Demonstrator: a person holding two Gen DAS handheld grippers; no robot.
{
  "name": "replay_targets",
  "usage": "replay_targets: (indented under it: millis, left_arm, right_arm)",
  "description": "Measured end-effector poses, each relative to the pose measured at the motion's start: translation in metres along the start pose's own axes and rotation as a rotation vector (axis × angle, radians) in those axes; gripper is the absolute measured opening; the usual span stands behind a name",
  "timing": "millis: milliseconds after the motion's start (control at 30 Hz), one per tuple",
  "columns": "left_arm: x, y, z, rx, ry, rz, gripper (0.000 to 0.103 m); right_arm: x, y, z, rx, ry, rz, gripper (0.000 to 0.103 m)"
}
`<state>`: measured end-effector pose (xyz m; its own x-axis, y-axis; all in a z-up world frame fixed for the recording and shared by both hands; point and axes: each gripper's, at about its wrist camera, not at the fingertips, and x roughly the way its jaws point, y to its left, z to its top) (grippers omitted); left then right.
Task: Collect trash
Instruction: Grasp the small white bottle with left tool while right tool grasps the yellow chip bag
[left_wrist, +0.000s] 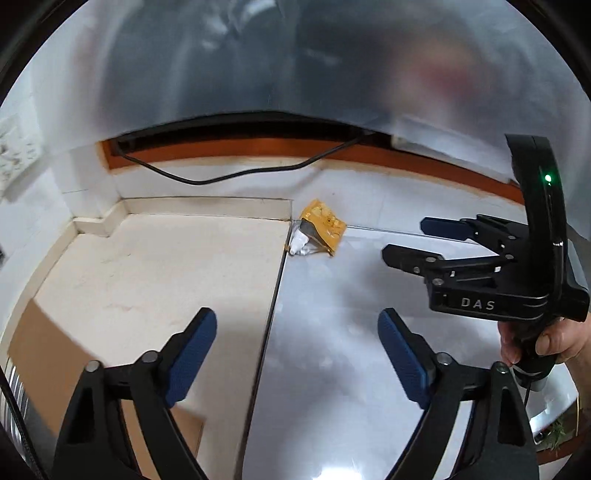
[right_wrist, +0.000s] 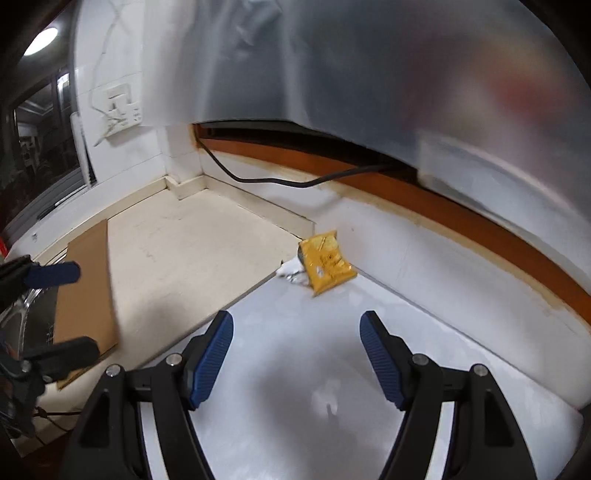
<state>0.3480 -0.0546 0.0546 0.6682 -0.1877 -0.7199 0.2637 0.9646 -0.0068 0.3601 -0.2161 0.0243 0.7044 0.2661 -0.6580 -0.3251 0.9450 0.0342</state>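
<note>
Left gripper (left_wrist: 297, 354): jaws spread wide, blue ribbed pads bare, nothing between them. Right gripper (right_wrist: 296, 356): same, open and empty. In the left wrist view the right gripper sits side-on, held by a hand (left_wrist: 546, 343) on its black handle, green light lit.

Landmark: the crumpled yellow foil snack wrapper (right_wrist: 327, 262). It lies on the bench (right_wrist: 295, 369), on the glossy white-grey part, at the far end where the surface meets the white back wall. Both grippers are well short of the wrapper, pointing down toward it, neither touching. A scrap of white crumpled paper or plastic (right_wrist: 291, 273) lies touching the wrapper's left edge; too small to say which material. Left of the wrapper, across a dark seam, the bench turns to cream stone (right_wrist: 177, 266). Further left of the wrapper, at the near edge, is a flat brown cardboard sheet (right_wrist: 86, 295). Behind and above the wrapper a black cable (right_wrist: 273, 181) sags along an orange-brown wooden strip (right_wrist: 406, 192). Above that, translucent plastic sheeting, blurred.

Step, my read: approach phase, trash sighted, nothing collected in either gripper yet.

Next move likely calls for: close in on the wrapper from the front. It's thin, crinkly and backed up near the wall, so the pads need to straddle a raised fold, not the flat face. The right gripper looks better lined up. The white scrap may come along or need a second pick. No bin is visible in either view.
</note>
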Motion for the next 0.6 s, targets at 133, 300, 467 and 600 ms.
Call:
replay_targets:
  millis: [133, 300, 467, 600]
  left_arm:
    - [0.047, 0.012, 0.022, -0.015, 0.038, -0.008, 0.066]
    - [0.083, 0.029, 0.037, -0.062, 0.063, -0.004, 0.064]
    - [0.102, 0.038, 0.044, -0.072, 0.071, 0.016, 0.064]
    - [0.113, 0.036, 0.048, -0.066, 0.084, 0.02, 0.064]
  right_arm:
    - [0.042, -0.006, 0.014, -0.034, 0.023, -0.007, 0.072]
    - [0.084, -0.008, 0.02, -0.094, 0.05, -0.026, 0.072]
    - [0.119, -0.012, 0.024, -0.106, 0.076, -0.032, 0.072]
    - [0.137, -0.012, 0.022, -0.129, 0.093, -0.046, 0.071]
